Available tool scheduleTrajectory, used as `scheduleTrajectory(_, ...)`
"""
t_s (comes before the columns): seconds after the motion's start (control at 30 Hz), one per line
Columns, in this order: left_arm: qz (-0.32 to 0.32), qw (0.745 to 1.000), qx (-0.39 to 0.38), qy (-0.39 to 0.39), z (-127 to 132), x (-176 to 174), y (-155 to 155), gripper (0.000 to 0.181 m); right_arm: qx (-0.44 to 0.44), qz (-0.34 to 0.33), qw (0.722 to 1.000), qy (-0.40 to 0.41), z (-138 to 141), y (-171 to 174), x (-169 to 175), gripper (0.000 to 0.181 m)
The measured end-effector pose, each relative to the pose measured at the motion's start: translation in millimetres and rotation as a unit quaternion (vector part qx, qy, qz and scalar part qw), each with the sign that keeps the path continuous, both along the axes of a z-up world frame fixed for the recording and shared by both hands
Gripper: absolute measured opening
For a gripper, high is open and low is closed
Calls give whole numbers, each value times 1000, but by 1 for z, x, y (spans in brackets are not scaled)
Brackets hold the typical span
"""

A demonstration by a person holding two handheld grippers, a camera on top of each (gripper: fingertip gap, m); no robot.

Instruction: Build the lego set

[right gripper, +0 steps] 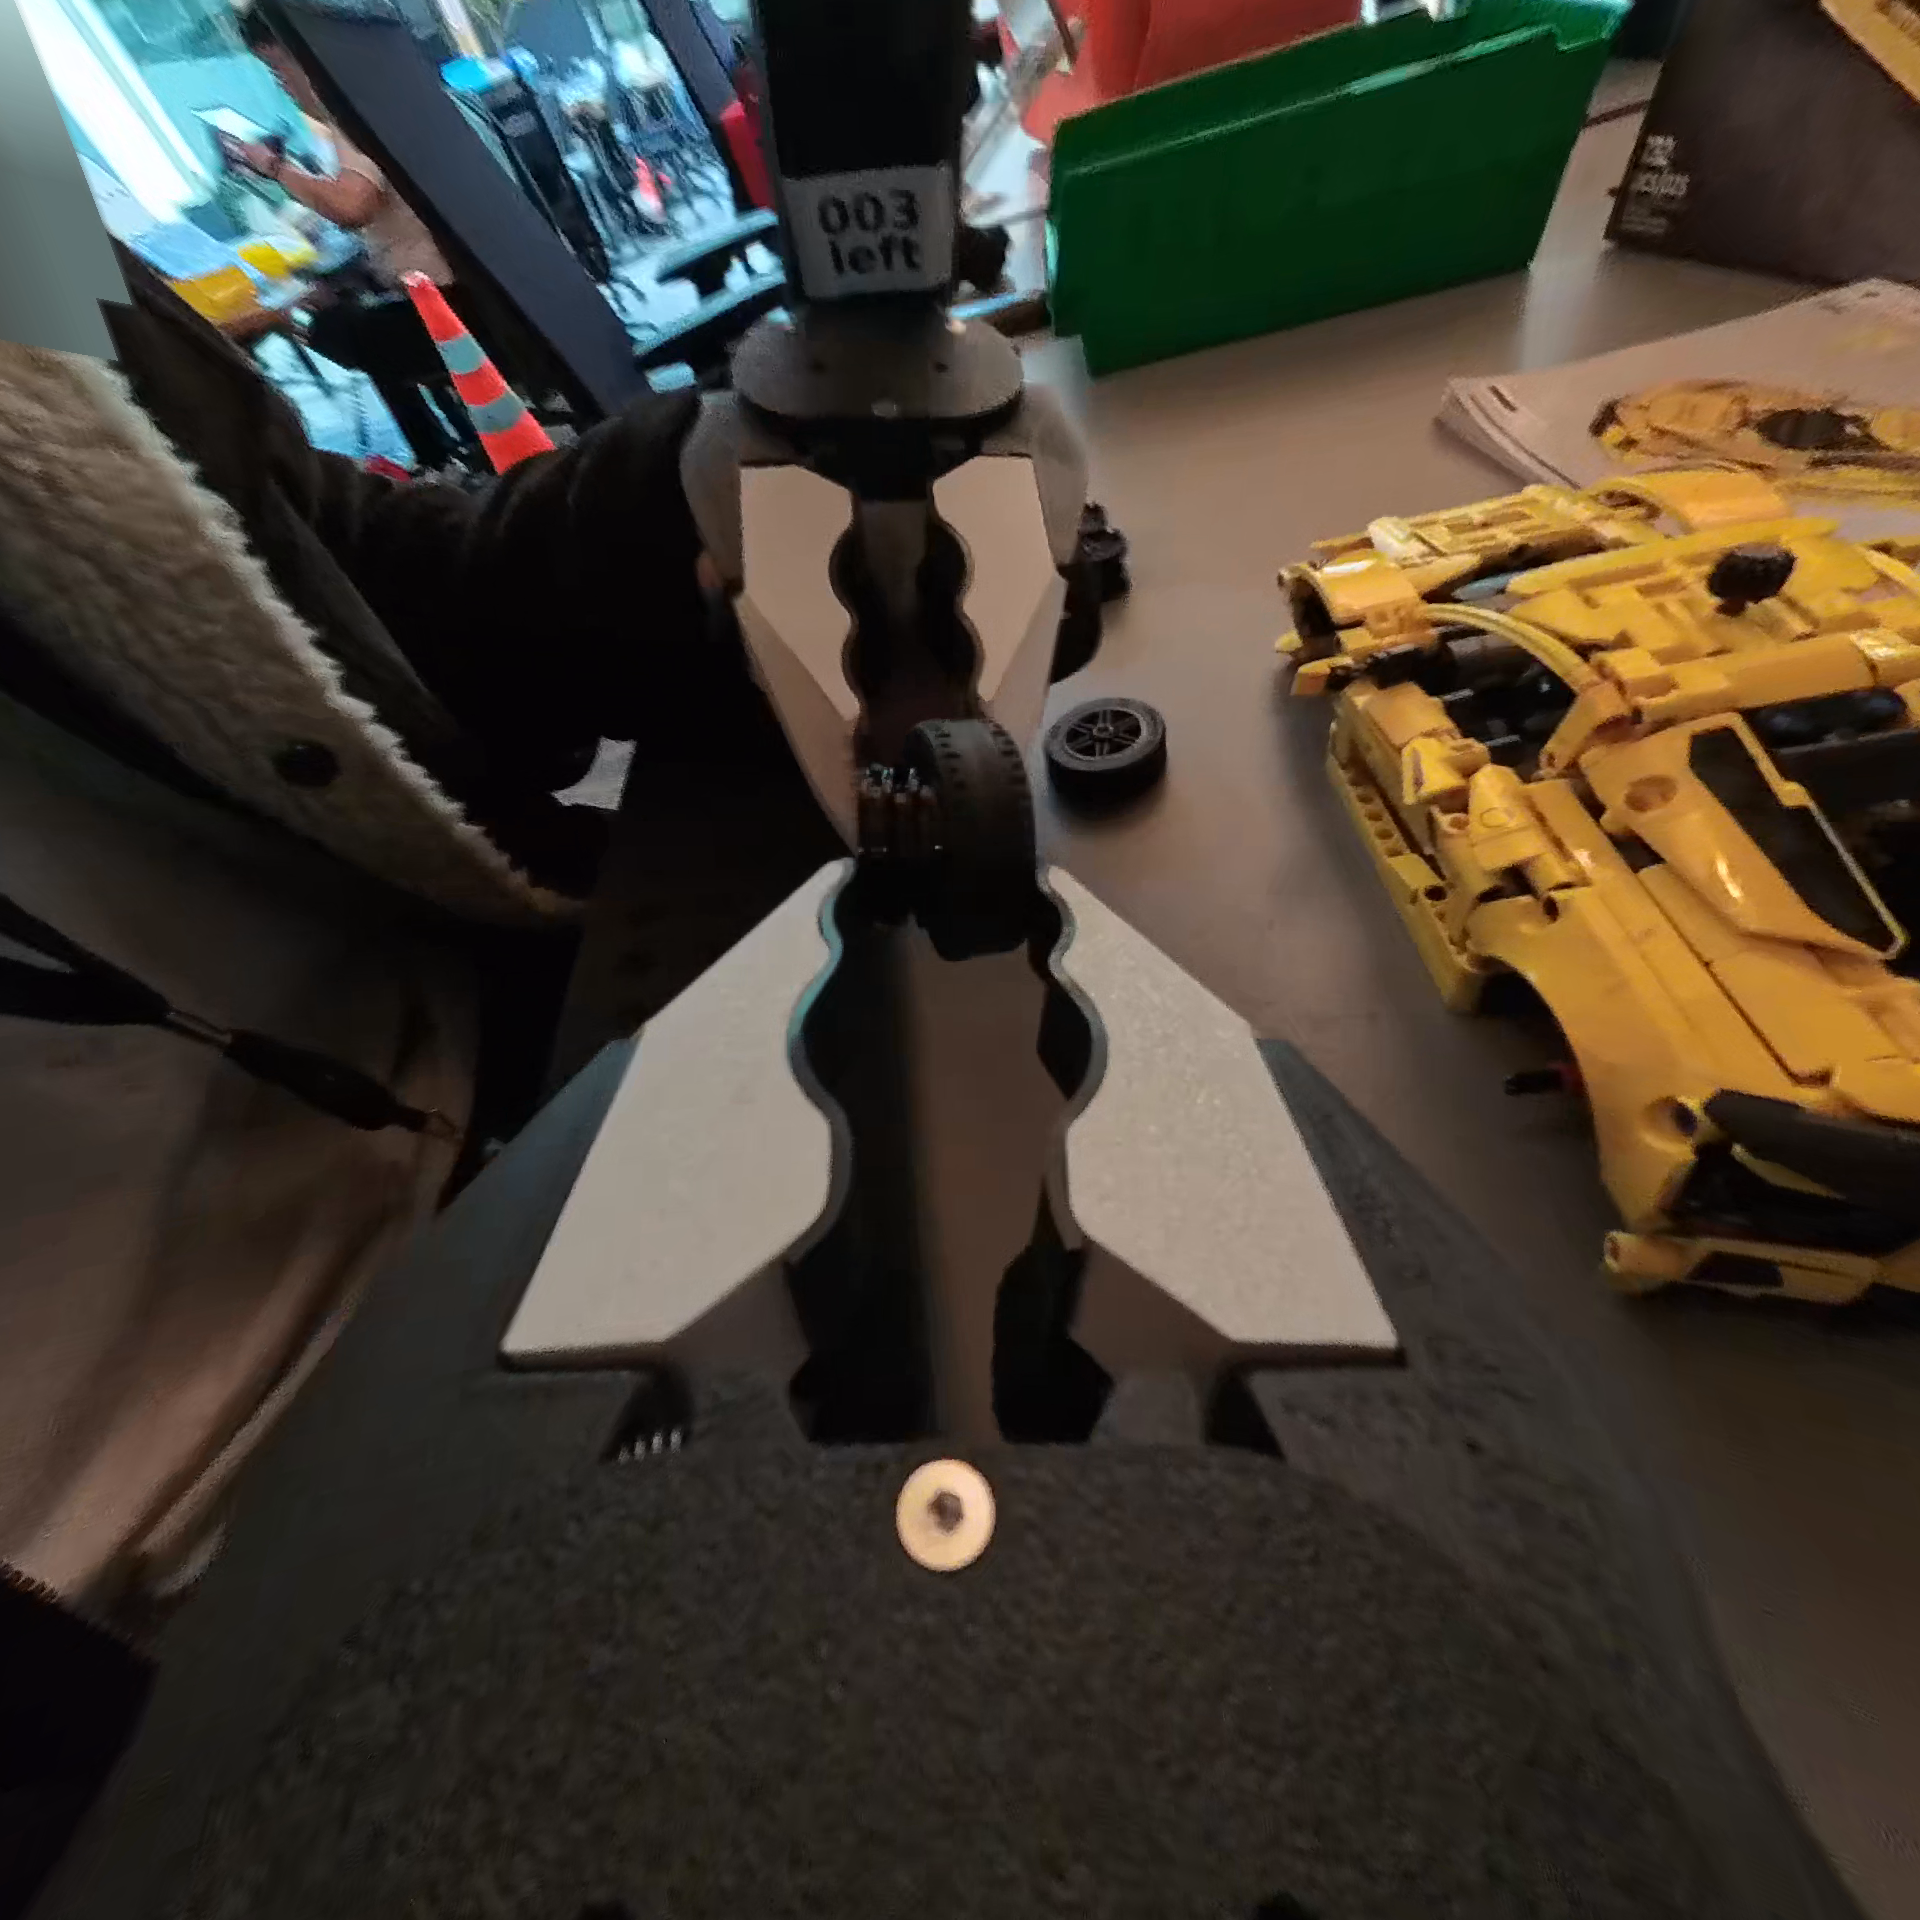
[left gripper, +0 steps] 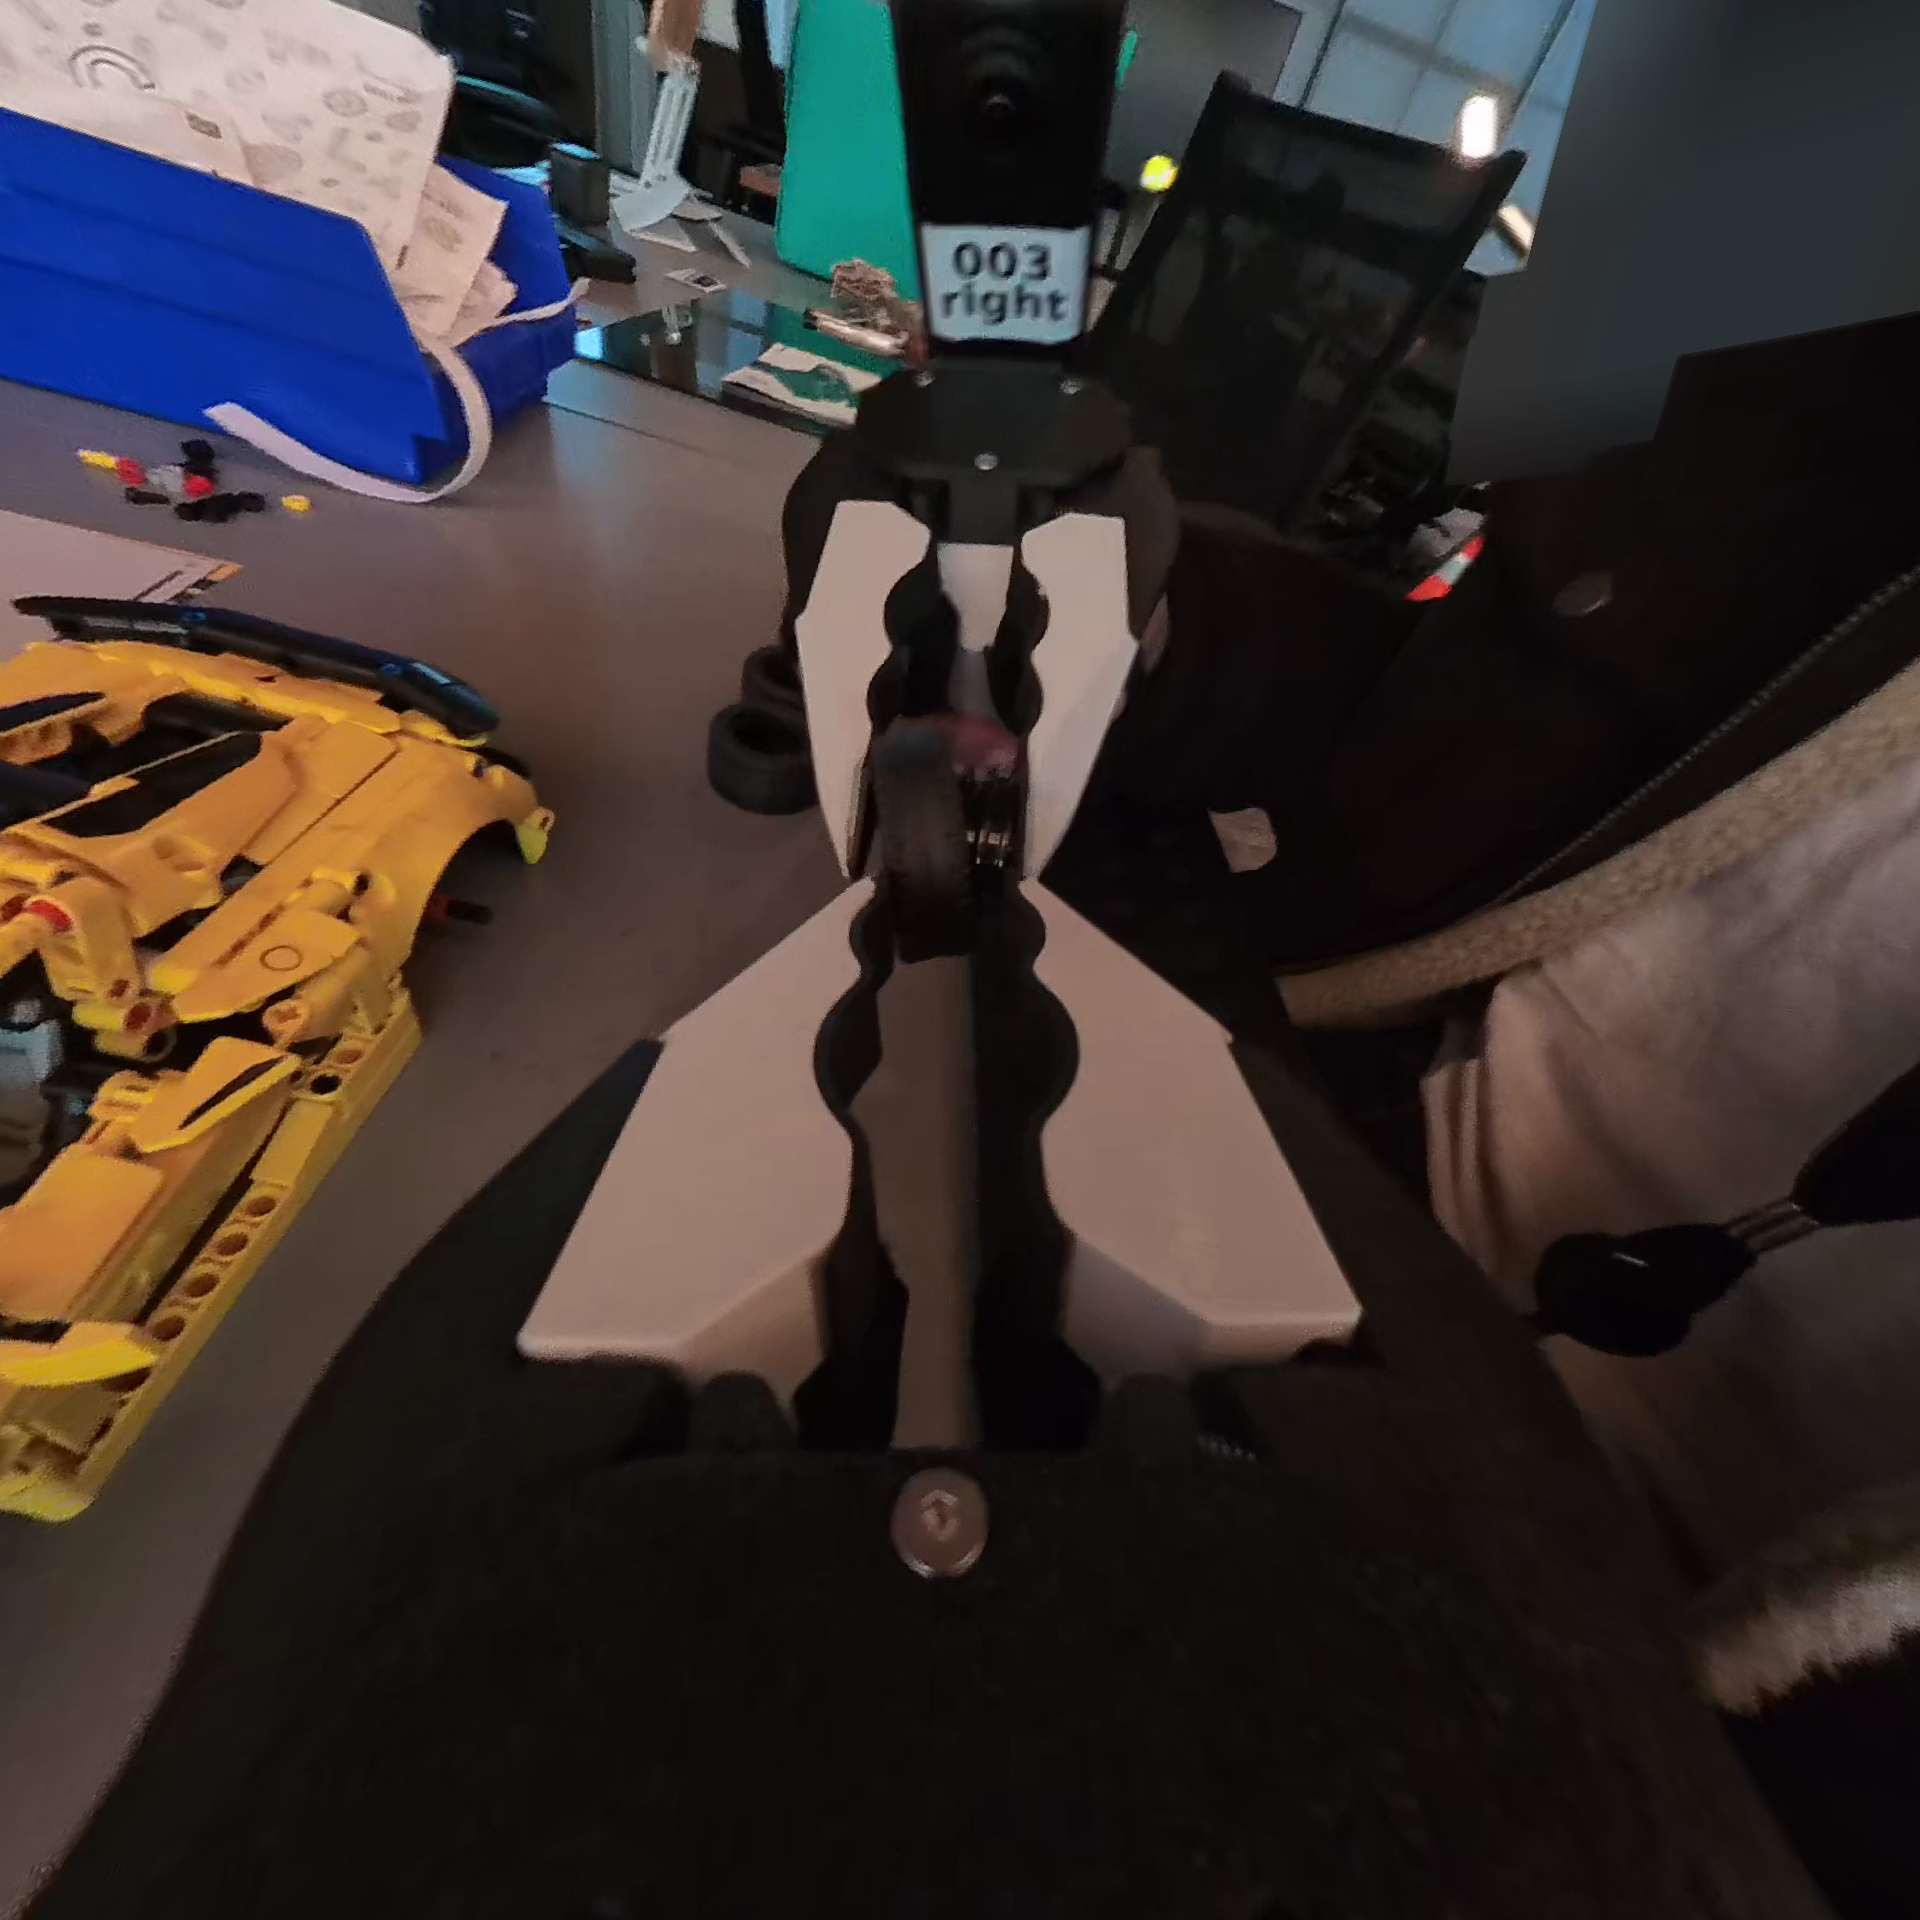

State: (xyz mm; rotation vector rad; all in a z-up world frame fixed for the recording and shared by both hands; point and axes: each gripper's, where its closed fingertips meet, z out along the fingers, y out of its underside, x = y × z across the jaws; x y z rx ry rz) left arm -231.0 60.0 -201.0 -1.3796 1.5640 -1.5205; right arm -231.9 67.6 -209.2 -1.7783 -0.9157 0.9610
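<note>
Held above the table's near edge, the right gripper clenched a light black tyre by its soft, grippy tread, the left gripper opposite pinched the stiff dark rim piece beside it, and farther off lay the fragile yellow car.

A: From my left gripper, the other gripper meets it tip to tip over the table edge; the tyre fills the gap between them. Nothing passes straight ahead.

B: From my right gripper, the yellow car blocks the right side, and a loose wheel lies between car and tips.

A: Stacked tyres stand just left of the tips. I see bare table between them and the car, up to the blue bin.
</note>
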Motion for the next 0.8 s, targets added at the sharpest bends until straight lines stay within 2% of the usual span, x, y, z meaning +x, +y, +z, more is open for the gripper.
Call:
scheduleTrajectory(0.3,81,995,1,63,-21,6,21,20,14,-72,993,-94,-21,19,11,27)
scheduleTrajectory(0.4,82,994,10,71,-24,6,21,20,16,-68,992,-101,-24,18,11,27)
scheduleTrajectory(0.47,50,996,14,66,-25,6,12,22,3,-32,996,-88,-25,9,8,28)
scheduleTrajectory(0.5,31,997,2,64,-26,6,7,28,12,-14,995,-100,-27,4,7,27)
scheduleTrajectory(0.53,20,998,-19,59,-24,7,3,62,19,7,993,-116,-30,-2,4,27)
scheduleTrajectory(0.57,14,998,-30,51,-20,8,0,74,16,23,992,-124,-33,-7,1,27)
scheduleTrajectory(0.67,-1,998,-5,58,-26,8,-7,68,34,41,991,-122,-31,-12,-4,10)
scheduleTrajectory(0.73,5,999,1,46,-22,8,-4,45,33,58,993,-95,-24,-18,-8,9)
scheduleTrajectory(0.8,9,999,-7,50,-24,5,2,43,27,45,994,-99,-26,-14,-6,11)
